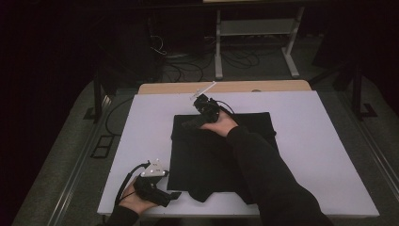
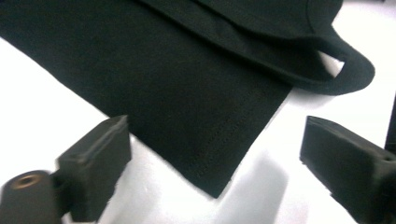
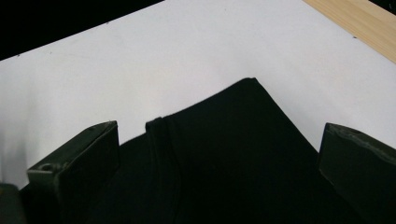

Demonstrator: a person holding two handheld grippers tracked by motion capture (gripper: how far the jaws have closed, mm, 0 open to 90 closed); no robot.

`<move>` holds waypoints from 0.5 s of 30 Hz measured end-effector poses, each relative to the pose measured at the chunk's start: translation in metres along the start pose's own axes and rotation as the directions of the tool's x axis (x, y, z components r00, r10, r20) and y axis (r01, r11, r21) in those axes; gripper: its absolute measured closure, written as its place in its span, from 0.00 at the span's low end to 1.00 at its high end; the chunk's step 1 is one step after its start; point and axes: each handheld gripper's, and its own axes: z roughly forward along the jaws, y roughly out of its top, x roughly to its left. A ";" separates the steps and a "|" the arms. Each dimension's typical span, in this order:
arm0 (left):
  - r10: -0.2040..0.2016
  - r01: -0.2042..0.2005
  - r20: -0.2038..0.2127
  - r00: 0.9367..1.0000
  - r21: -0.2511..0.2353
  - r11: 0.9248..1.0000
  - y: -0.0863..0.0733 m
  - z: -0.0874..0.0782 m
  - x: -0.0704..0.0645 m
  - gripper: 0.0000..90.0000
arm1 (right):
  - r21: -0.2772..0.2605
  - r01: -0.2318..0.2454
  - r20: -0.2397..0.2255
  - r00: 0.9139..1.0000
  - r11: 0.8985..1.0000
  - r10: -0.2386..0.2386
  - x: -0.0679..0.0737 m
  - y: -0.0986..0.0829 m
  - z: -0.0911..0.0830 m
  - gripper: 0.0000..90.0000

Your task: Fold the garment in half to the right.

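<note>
The black garment (image 1: 211, 155) lies spread flat in the middle of the white table top (image 1: 141, 136), roughly square as I look down on it, with a fold or flap hanging toward my near edge. In my left gripper view its near corner (image 2: 210, 154) shows a stitched hem, and above it a thicker folded layer ends in a curved loop of fabric (image 2: 345, 74) lying on the white surface. My left gripper (image 1: 175, 195) sits low at the near left of the table, just beside that corner of the cloth; its jaws stand wide apart with the hem corner between them, touching nothing that I can see. My right gripper (image 1: 187, 126) reaches across the cloth to its far left corner, my dark sleeve (image 1: 263, 174) lying over the fabric. In my right gripper view those jaws are also spread wide, resting over the black cloth, with the pointed far corner (image 3: 247, 88) and a raised seam (image 3: 161, 140) between them; whether they press on the fabric I cannot tell. Beyond the white top a strip of bare wood (image 1: 226, 87) shows at the table's far edge, and past that a dark floor with cables (image 1: 188, 66) and the legs of a pale metal frame (image 1: 256, 44).
</note>
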 end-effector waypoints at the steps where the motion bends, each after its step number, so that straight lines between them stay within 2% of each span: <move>1: -0.003 0.003 -0.009 1.000 -0.006 1.000 0.000 0.001 -0.001 0.14 | 0.002 0.002 0.000 1.000 1.000 -0.002 0.000 0.001 0.002 0.00; 2: 0.025 -0.025 -0.015 1.000 0.015 1.000 0.000 0.000 -0.001 0.15 | -0.001 -0.001 0.000 1.000 1.000 0.001 0.000 0.002 0.003 0.00; 6: 0.071 -0.069 -0.067 0.995 0.026 0.997 0.001 0.002 -0.005 0.18 | 0.005 -0.010 0.001 1.000 1.000 0.010 -0.001 0.003 0.009 0.00; 9: 0.064 -0.063 -0.084 0.994 0.018 0.998 0.001 0.002 -0.005 0.24 | 0.007 -0.019 0.002 1.000 1.000 0.019 -0.002 0.004 0.012 0.00; 15: 0.052 -0.052 -0.088 0.995 0.007 0.999 0.002 0.000 -0.003 0.38 | 0.016 -0.022 0.011 1.000 1.000 0.022 -0.005 0.007 0.017 0.00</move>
